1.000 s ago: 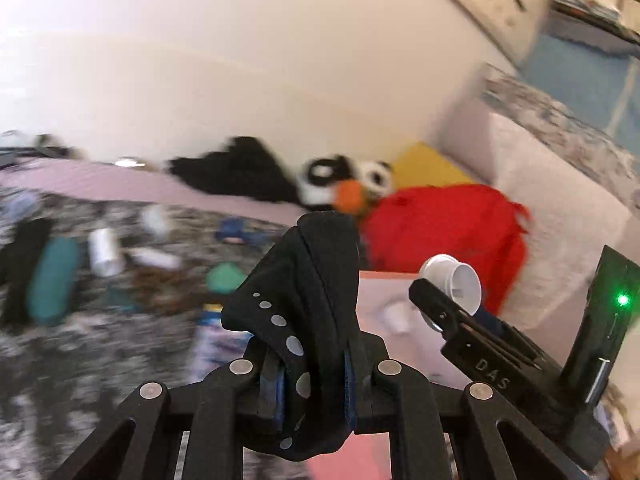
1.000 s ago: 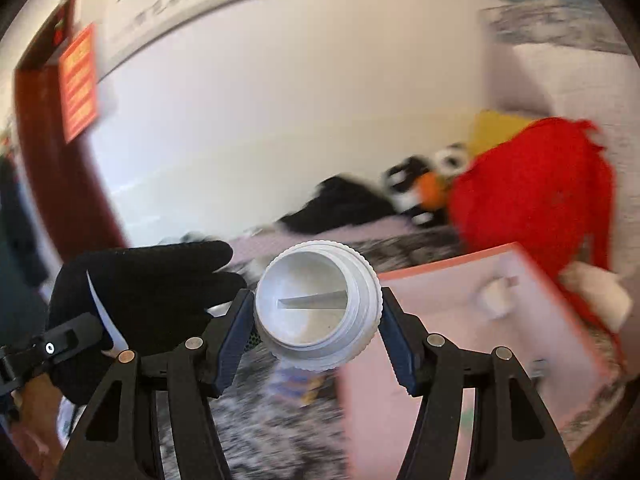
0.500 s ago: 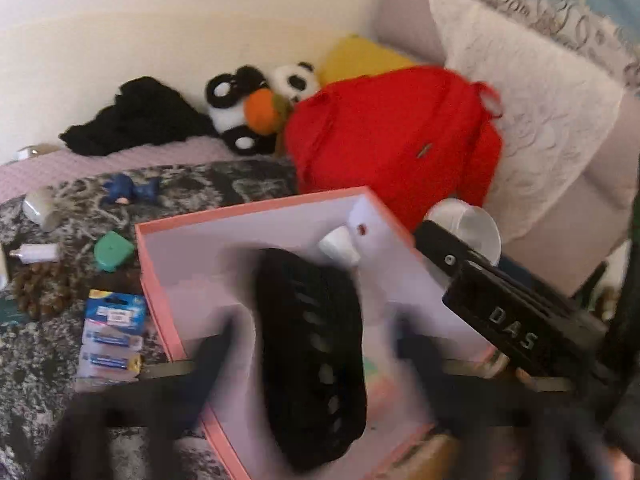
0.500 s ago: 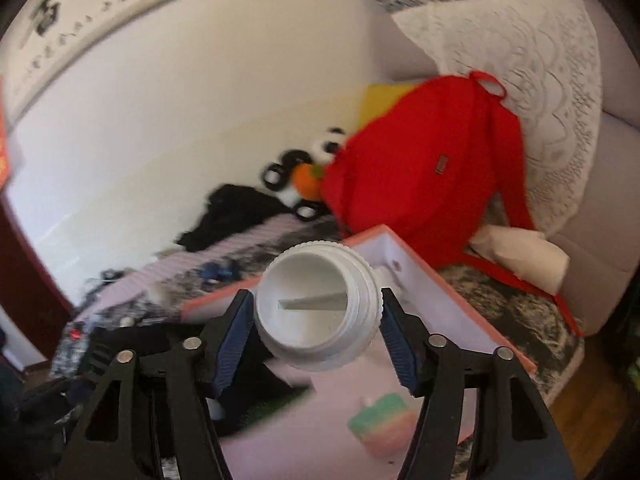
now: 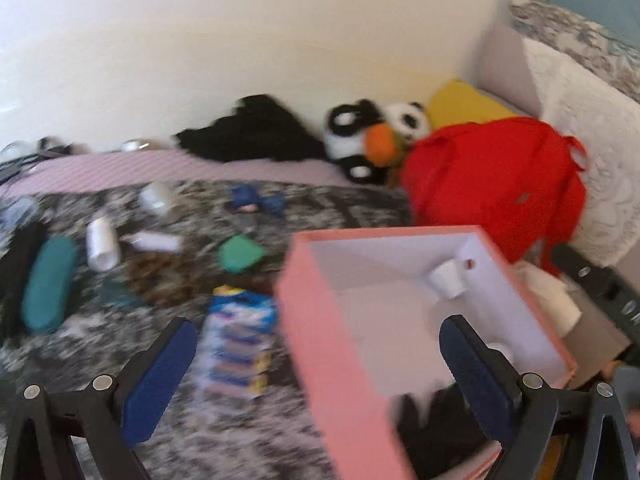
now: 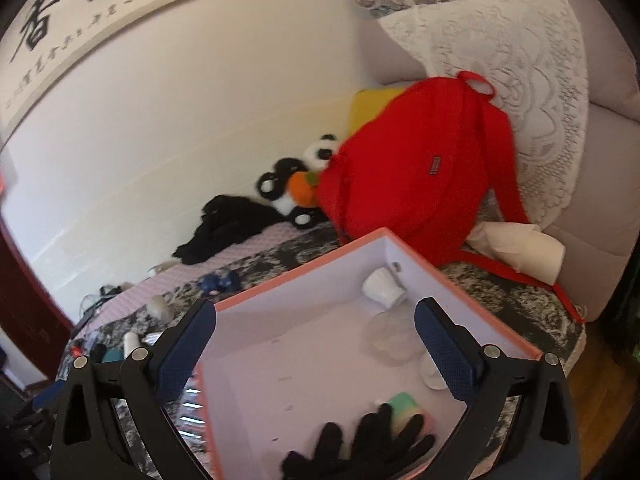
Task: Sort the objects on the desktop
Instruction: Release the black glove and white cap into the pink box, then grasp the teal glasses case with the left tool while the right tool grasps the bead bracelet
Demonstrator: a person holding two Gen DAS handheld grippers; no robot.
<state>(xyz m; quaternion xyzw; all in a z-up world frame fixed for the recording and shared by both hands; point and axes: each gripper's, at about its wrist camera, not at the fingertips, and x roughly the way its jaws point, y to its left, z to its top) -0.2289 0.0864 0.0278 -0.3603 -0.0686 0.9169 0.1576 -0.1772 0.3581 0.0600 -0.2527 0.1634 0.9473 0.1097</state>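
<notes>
Both my left gripper [image 5: 318, 376] and right gripper [image 6: 316, 350] hang released, jaws just opened and empty; glove [image 6: 360, 446] and jar [image 6: 388, 338] lie in the box [image 6: 300, 296] below them; bottles [image 5: 102, 244] and batteries [image 5: 238, 344] remain beyond the left jaws.

The right gripper [image 6: 316, 344] hangs over the pink box [image 6: 480, 312], jaws just spread wide with nothing between them. Inside lie a black glove [image 6: 360, 446], a white cup [image 6: 383, 286] and a blurred white jar [image 6: 390, 340]. A red backpack [image 6: 412, 176] stands behind.

White wall [image 6: 168, 128] behind a lace-draped sofa [image 6: 520, 80]
</notes>
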